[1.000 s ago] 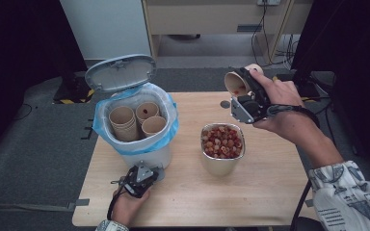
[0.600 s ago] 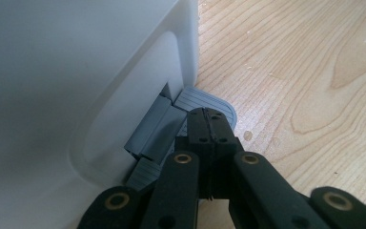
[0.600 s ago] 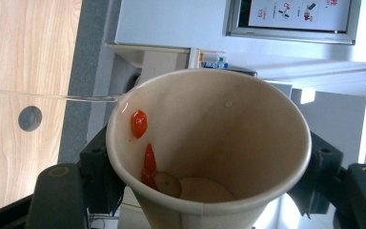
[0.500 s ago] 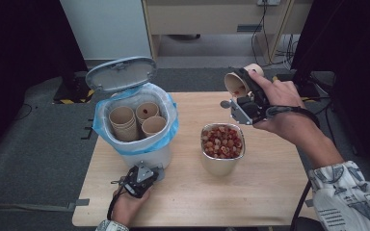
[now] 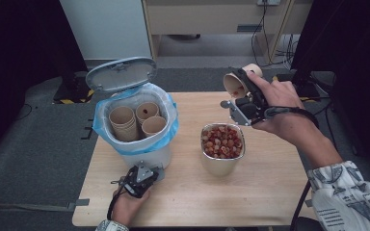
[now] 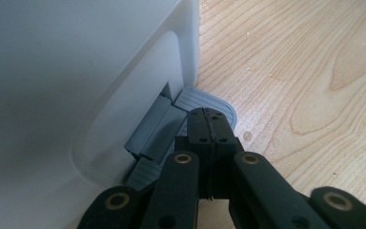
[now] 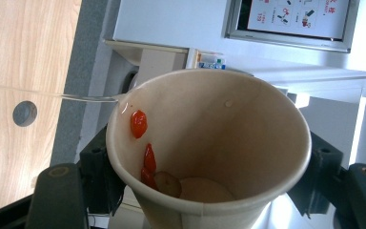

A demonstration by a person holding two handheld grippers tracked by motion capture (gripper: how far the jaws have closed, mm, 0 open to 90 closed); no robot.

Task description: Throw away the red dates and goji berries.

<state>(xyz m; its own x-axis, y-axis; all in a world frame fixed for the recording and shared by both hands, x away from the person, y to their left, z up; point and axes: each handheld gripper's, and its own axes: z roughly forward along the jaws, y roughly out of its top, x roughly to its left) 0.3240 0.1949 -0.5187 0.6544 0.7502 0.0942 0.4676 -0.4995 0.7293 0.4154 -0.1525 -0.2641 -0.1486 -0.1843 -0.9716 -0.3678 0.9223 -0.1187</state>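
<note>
Soft, even overhead light leaves the wooden table (image 5: pixel 270 192) bright against dark surroundings, glare whitens the background beyond the right gripper (image 7: pixel 205 191), and focus stays soft.

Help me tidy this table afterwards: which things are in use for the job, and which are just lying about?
In use:
- paper cup, clamped in the right gripper
- white bin, lid up, cups inside
- bin pedal, under the shut left gripper
- metal pot of red bits

Lying about:
- coin-like disc on the table
</note>
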